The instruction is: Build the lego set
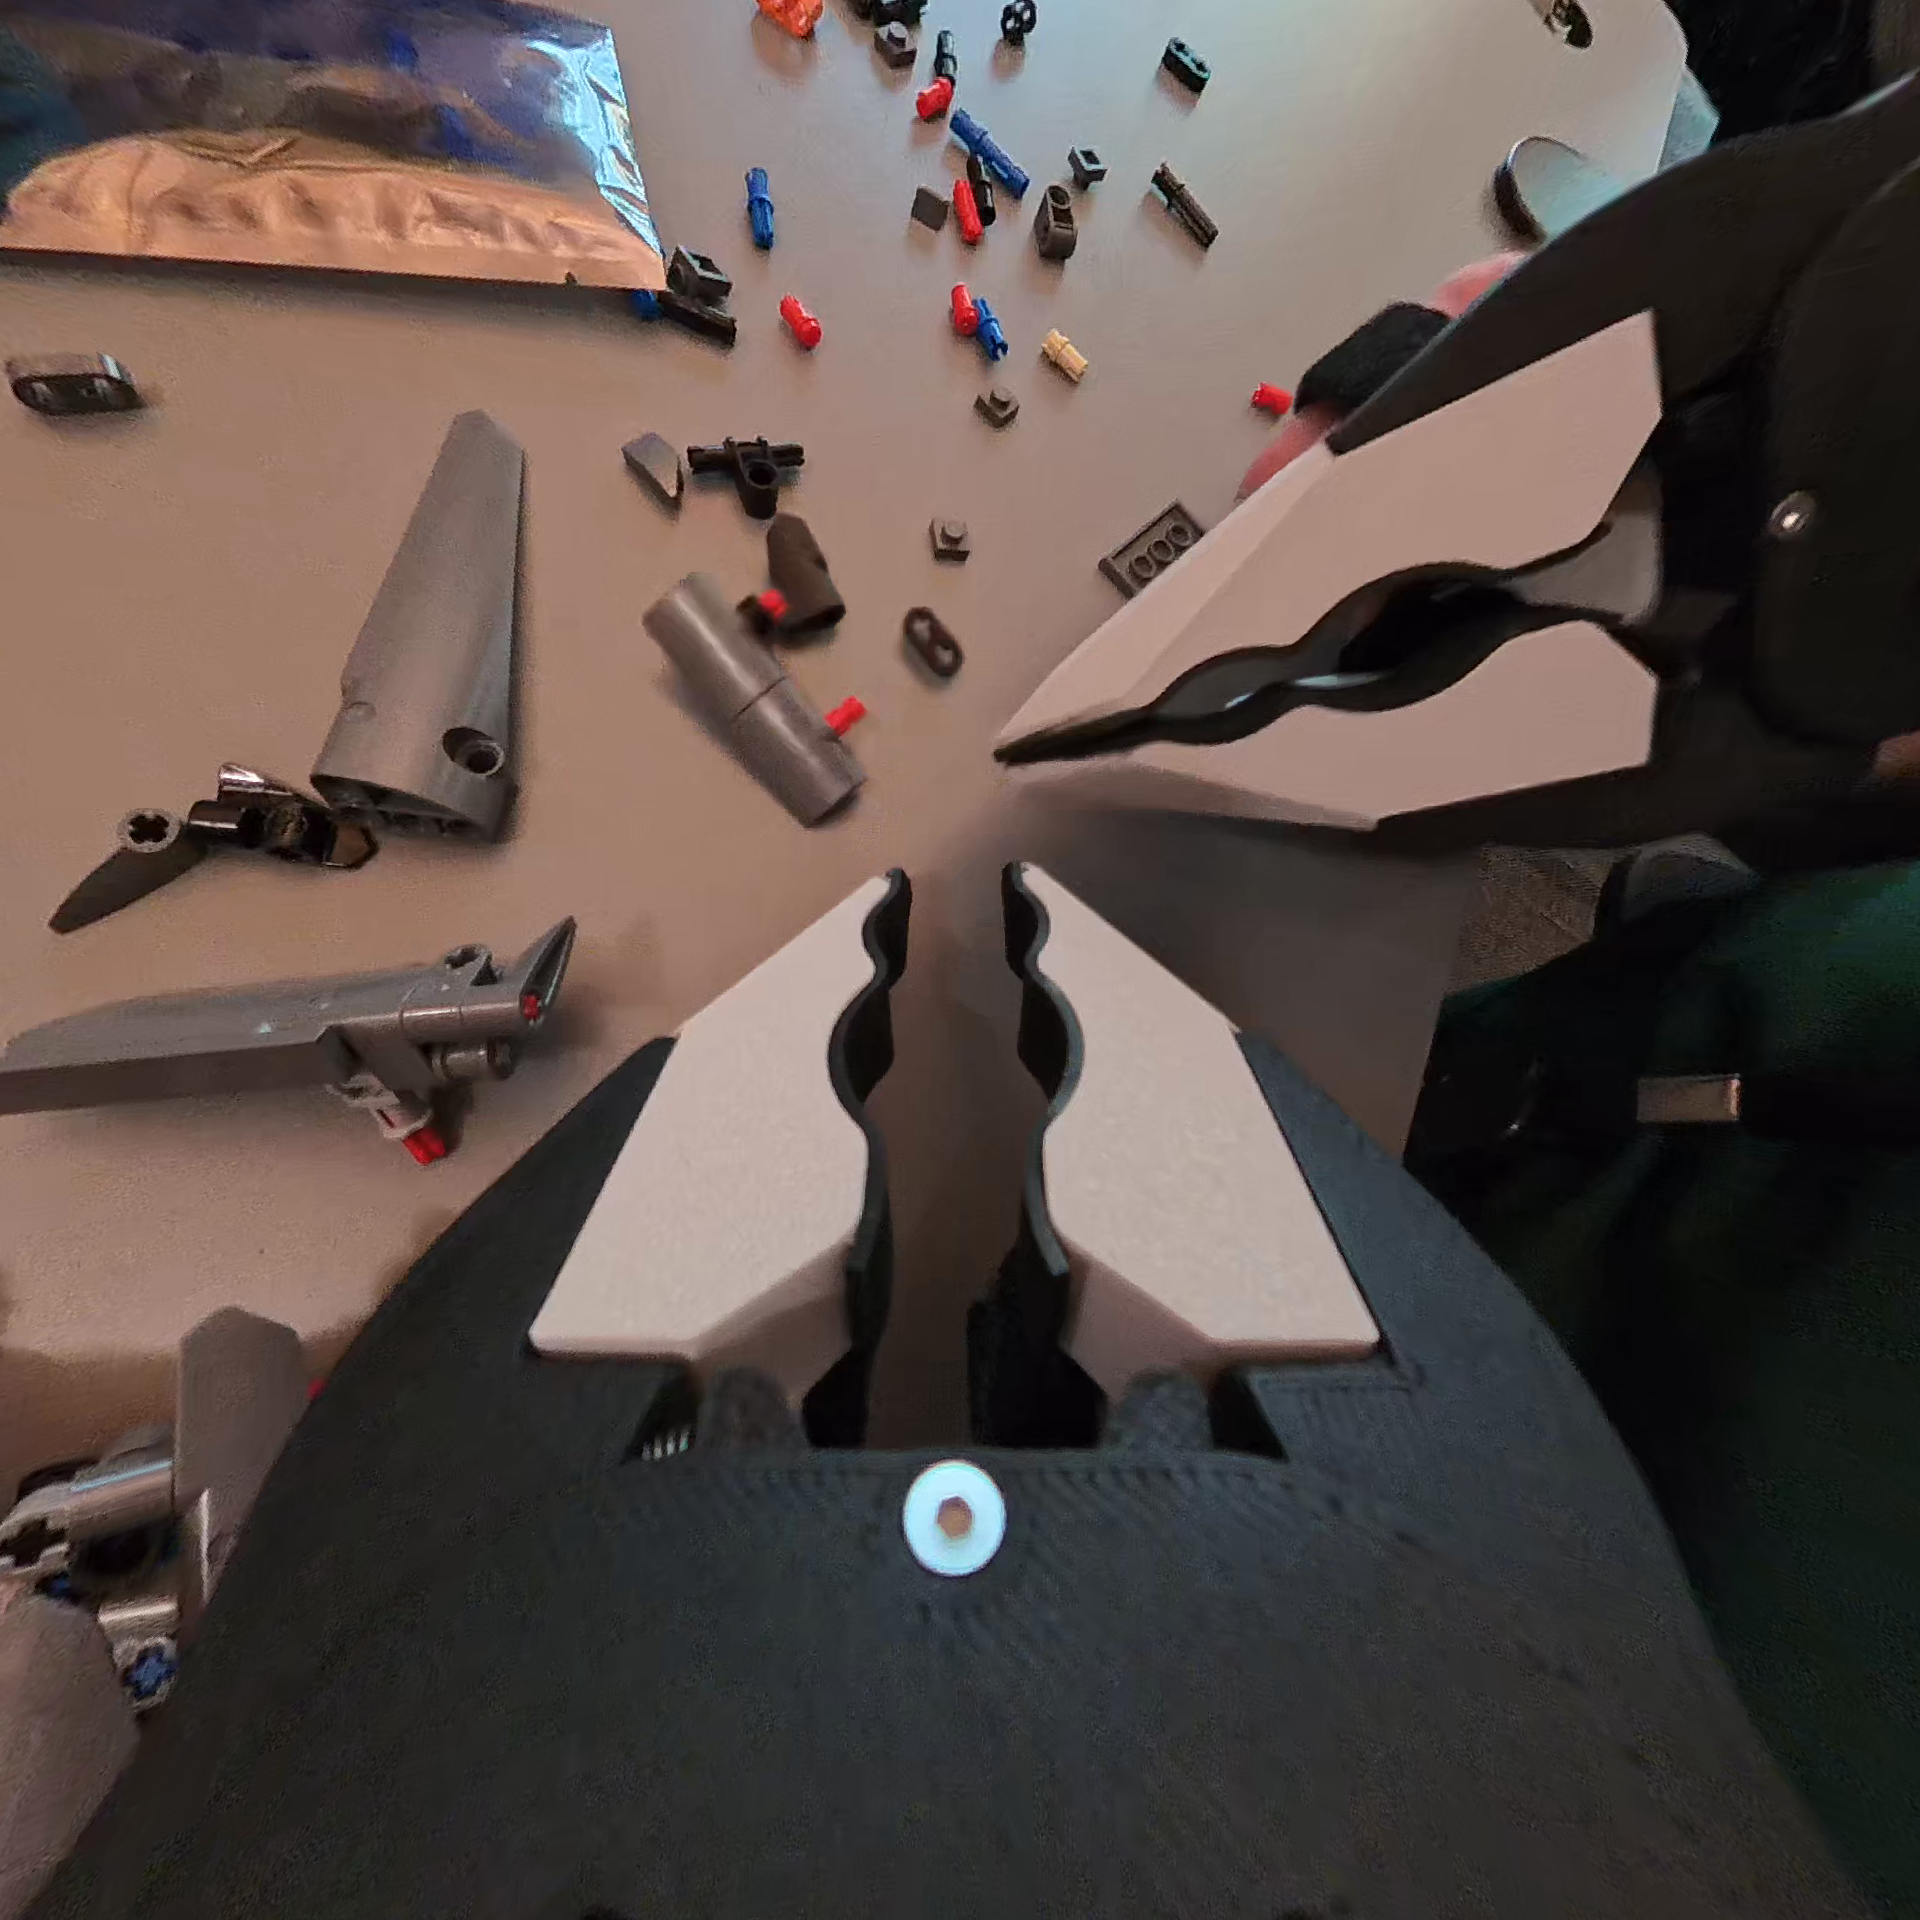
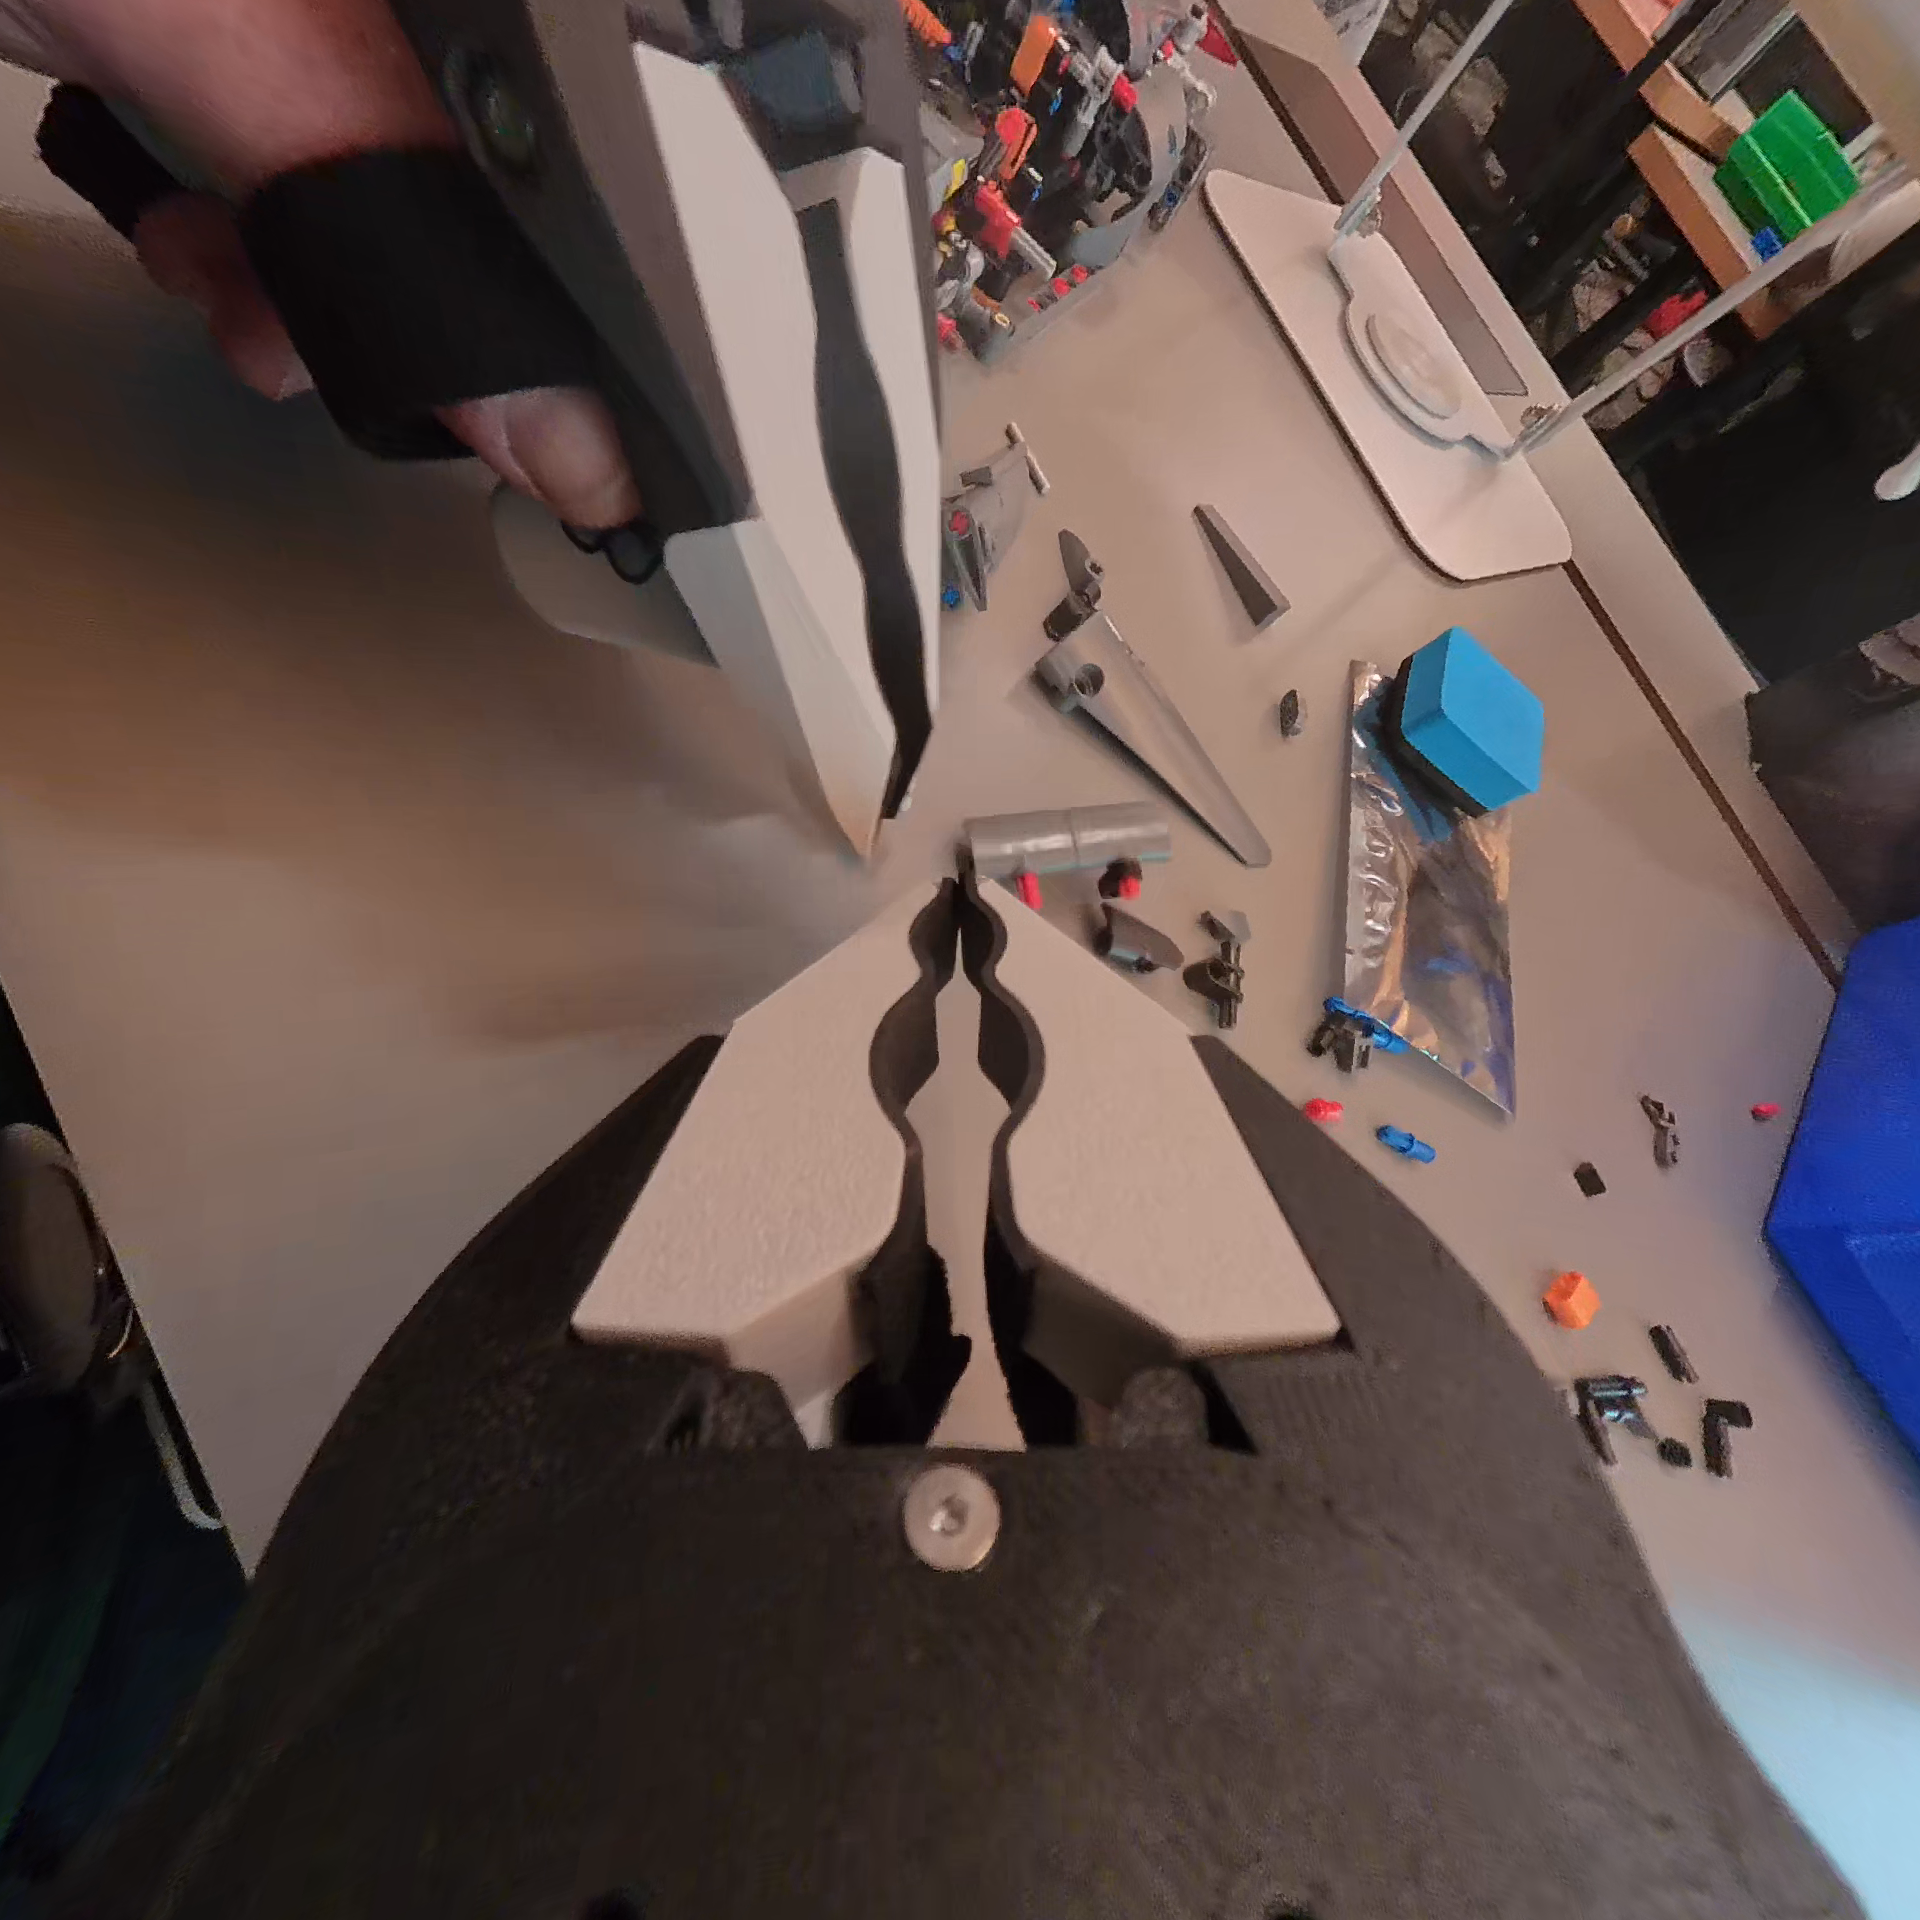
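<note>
A grey cylinder assembly (image 1: pixel 753 701) with red pins lies on the table, and it also shows in the right wrist view (image 2: pixel 1070 836). A long grey wing panel (image 1: pixel 436 634) lies to its left. A second wing assembly (image 1: pixel 281 1034) lies nearer me. My left gripper (image 1: pixel 954 883) is open by a narrow gap and empty, just short of the cylinder. My right gripper (image 2: pixel 956 896) is shut with nothing visible between its tips. It comes in from the right in the left wrist view (image 1: pixel 1003 753), with its tips near the cylinder's end.
Loose red pins (image 1: pixel 800 320), blue pins (image 1: pixel 761 208) and small dark parts are scattered at the far side. A foil bag (image 1: pixel 312 145) lies at the back left with a blue block (image 2: pixel 1465 722) on it. A blue bin (image 2: pixel 1860 1174) stands at the right. A built model (image 2: pixel 1039 156) stands at the back. The built model (image 2: pixel 1039 156) is about equally far from each gripper, around 25 centimetres.
</note>
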The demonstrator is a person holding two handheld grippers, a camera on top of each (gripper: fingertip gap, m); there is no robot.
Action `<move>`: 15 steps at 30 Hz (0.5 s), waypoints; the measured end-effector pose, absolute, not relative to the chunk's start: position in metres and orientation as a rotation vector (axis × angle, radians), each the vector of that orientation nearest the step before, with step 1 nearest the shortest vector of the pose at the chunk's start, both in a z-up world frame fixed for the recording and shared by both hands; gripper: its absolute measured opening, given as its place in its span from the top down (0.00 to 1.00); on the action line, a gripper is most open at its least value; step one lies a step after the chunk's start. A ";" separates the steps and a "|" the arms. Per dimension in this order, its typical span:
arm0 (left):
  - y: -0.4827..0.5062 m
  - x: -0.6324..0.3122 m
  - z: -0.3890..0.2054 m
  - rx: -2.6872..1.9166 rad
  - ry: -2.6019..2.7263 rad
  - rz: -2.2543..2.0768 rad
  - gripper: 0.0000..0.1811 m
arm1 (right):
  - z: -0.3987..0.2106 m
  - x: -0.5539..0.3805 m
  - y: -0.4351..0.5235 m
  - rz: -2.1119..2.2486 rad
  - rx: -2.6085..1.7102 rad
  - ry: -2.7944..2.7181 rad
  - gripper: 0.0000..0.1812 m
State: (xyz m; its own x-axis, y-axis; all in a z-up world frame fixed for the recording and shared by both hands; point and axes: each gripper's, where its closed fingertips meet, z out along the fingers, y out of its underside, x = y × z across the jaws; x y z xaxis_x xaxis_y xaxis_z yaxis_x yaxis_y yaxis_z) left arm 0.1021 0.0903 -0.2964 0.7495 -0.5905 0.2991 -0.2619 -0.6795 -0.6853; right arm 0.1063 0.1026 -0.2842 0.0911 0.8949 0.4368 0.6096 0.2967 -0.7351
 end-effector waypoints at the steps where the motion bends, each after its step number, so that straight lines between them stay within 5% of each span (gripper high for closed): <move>1: 0.091 0.101 -0.295 -2.304 0.638 -0.659 0.91 | -0.281 0.109 0.104 0.402 -1.422 -1.595 1.00; 15: 0.104 0.092 -0.270 -2.168 0.632 -0.537 0.77 | -0.294 0.146 0.131 0.568 -1.825 -1.383 0.86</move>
State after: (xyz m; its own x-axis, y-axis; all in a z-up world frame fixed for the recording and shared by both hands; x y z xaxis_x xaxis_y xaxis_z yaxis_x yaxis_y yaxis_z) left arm 0.0925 0.1039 -0.2703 0.7854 -0.5969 0.1640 -0.2587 -0.5571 -0.7891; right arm 0.1459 0.1311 -0.2937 0.3137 0.9448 0.0946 0.6054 -0.1222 -0.7865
